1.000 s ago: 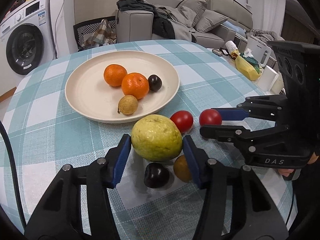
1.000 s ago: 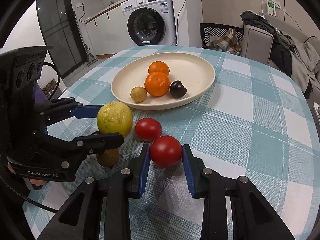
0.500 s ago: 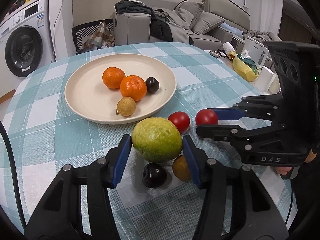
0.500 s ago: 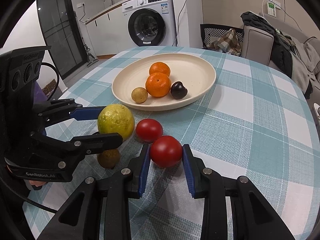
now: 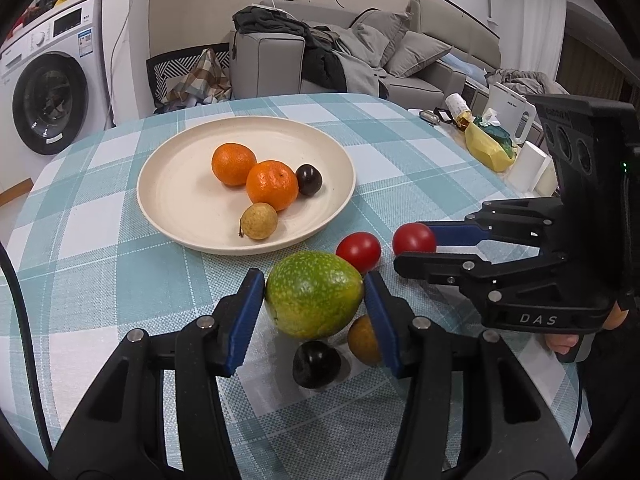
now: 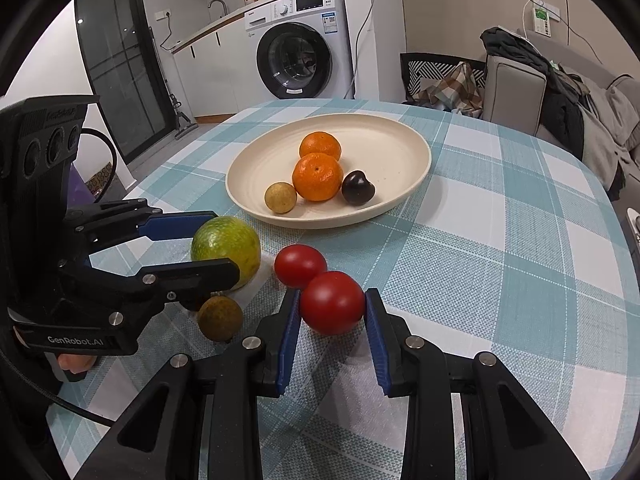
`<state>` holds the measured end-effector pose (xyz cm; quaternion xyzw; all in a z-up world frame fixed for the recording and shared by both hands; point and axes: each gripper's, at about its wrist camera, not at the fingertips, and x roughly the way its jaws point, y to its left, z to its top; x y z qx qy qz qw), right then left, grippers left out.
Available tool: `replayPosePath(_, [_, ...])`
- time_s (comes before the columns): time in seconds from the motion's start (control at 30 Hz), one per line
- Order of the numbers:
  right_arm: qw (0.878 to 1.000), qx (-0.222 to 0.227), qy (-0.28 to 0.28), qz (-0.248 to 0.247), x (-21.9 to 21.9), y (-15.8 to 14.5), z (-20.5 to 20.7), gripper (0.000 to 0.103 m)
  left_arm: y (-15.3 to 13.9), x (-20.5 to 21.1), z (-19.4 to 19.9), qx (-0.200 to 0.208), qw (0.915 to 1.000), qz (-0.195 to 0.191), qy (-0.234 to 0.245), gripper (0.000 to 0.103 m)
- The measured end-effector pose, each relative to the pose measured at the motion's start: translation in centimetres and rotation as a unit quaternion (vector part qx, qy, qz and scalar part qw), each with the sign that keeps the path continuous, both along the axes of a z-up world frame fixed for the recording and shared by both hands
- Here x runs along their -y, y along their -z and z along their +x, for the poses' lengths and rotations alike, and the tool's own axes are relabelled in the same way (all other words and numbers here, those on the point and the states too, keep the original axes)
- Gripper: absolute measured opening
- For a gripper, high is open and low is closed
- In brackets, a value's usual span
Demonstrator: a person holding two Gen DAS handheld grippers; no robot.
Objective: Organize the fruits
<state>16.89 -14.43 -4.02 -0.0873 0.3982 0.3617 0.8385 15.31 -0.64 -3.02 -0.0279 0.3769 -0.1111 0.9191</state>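
Fruits are split between plate and cloth right now: on the cream plate [image 5: 168, 200] sit two oranges [image 5: 272, 185], a dark plum [image 5: 309, 179] and a small tan fruit [image 5: 259, 221], all bunched together. The left gripper [image 5: 314, 300] has its blue pads pressed against both flanks of the big green-yellow fruit [image 5: 314, 294], clamped on it and held clear above the checked tablecloth [image 5: 100, 272]. The left wrist view alone shows what sits beneath: a second dark plum [image 5: 316, 364] at 6 o'clock of the green fruit and a brownish fruit [image 5: 362, 340] just beside it at 5 o'clock. From the right wrist view that plum is hidden behind the left gripper's lower finger; only the brownish fruit [image 6: 220, 318] peeks out. The right gripper [image 6: 332, 316] pinches a red tomato [image 6: 332, 303] between its pads, and a second tomato [image 6: 300, 266] touches it at 11 o'clock. The right view also shows a washing machine [image 6: 300, 52] beyond the table, at 12 o'clock of the plate.
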Motion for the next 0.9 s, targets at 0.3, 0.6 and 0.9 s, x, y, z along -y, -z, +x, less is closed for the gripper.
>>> replayPosePath(0.3, [1.0,-0.001,0.001,-0.002,0.0,0.0,-0.1,0.033,0.9,-0.1,0.6,-0.028,0.9996,-0.001,-0.002,0.049])
replayPosePath(0.6, [1.0,0.002,0.002,0.001,0.1,-0.2,-0.1,0.033,0.7,-0.5,0.4,-0.016,0.9997,-0.016,-0.004,0.049])
replayPosePath(0.9, [1.0,0.018,0.004,0.02,0.3,-0.9,-0.4,0.033,-1.3,-3.0,-0.2,0.025,0.9976,-0.047,-0.046,0.049])
